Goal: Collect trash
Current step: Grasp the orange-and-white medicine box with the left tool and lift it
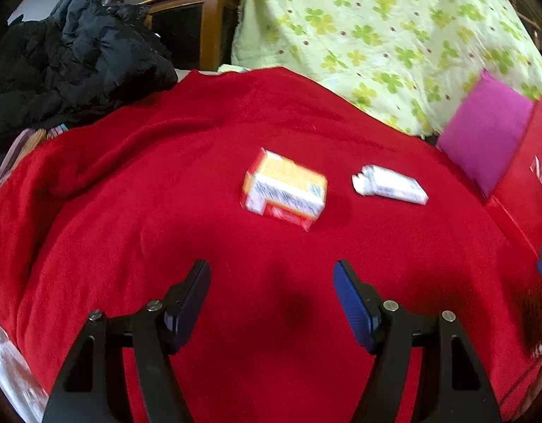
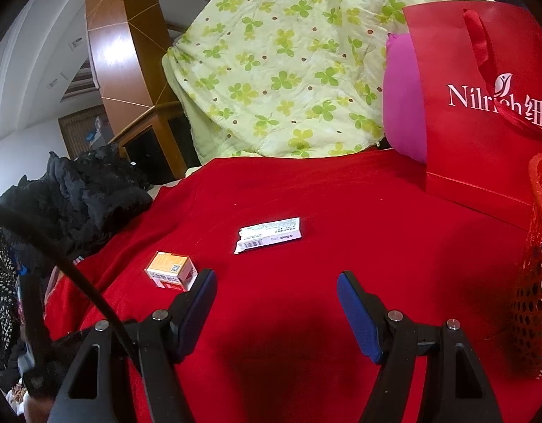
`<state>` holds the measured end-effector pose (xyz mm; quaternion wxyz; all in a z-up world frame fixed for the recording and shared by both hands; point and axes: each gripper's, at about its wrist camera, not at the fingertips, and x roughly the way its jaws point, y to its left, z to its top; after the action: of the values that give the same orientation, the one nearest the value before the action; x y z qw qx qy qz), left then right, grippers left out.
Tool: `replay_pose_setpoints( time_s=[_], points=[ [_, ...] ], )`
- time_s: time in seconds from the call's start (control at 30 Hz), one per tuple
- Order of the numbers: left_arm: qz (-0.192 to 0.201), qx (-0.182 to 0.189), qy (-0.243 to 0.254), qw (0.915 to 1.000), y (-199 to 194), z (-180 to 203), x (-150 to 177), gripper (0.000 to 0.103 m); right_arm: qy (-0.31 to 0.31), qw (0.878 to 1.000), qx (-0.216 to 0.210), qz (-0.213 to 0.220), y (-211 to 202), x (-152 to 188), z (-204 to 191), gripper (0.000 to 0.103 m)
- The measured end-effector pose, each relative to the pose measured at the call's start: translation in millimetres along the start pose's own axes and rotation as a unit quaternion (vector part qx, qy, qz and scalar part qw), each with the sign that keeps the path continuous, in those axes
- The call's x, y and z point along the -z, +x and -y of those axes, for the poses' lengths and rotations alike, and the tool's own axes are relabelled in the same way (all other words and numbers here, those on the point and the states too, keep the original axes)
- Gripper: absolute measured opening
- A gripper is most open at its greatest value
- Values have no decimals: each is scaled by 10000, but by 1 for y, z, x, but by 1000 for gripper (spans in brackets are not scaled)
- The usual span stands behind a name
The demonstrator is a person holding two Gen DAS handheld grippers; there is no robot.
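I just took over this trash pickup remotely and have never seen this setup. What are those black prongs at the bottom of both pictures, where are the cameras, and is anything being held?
Each picture comes from a camera on a hand-held two-finger gripper, looking forward along its fingers. The prongs are the left gripper and the right gripper; both stand open and hold nothing. Under them lies a red fleece blanket. On it are an orange and white cardboard box and a flattened white cardboard box, lying apart. At the right stand a red paper gift bag and a red mesh basket. Behind are a green clover-print quilt, a magenta pillow and a black jacket.
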<state>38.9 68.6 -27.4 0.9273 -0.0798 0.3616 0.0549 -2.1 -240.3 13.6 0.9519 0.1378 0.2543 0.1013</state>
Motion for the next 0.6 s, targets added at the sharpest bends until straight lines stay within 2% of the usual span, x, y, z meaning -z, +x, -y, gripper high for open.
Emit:
replay_pose_setpoints(
  time_s=[0.13, 0.23, 0.33, 0.43, 0.57, 0.6],
  points=[
    [35, 39, -310, 9995, 16, -5, -31, 76, 26, 10000, 28, 38, -1, -3, 6, 75],
    [-21, 210, -802, 9966, 32, -7, -52, 76, 80, 10000, 33, 25, 0, -5, 10, 75],
    [-108, 387, -1395, 9894, 50, -6, -71, 80, 157, 9999, 1, -11, 4, -7, 13, 75],
    [-456, 452, -1971, 9783, 78, -5, -81, 80, 121, 9999, -2, -67, 9, -7, 12, 75],
    [-738, 566, -2682, 9589, 100, -9, -79, 80, 43, 10000, -6, -85, 13, -7, 10, 75],
    [-777, 567, -2767, 9561, 102, -9, -78, 80, 44, 9999, -20, -96, 14, -7, 9, 75]
  ],
)
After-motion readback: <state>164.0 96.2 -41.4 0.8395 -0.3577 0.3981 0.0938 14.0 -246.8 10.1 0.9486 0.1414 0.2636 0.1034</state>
